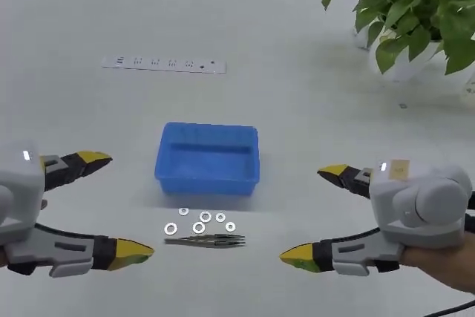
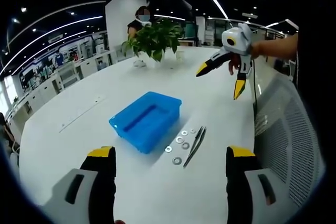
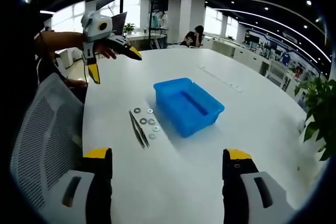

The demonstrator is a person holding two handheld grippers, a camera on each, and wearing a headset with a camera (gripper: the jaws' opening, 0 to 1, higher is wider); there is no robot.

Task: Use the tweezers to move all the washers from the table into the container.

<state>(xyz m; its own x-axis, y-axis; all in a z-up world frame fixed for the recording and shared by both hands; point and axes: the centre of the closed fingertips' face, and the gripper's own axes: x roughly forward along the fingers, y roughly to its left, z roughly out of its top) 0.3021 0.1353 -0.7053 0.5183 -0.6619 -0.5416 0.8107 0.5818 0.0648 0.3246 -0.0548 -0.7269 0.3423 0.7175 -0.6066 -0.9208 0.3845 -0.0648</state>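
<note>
Mesh chair [image 3: 39, 135] near tweezers [image 3: 138, 128], gripper views

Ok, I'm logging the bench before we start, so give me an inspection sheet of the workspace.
Surface: white table, no spills seen.
Job's things: blue plastic container, empty; six small metal washers loose before it; metal tweezers lying beside them.
Clutter: white power strip; potted green plant.
Grippers: left gripper and right gripper open, holding nothing.
Cables: dark cable trailing from the right gripper.
Surroundings: open office; white mesh chair; people at a distance.
</note>
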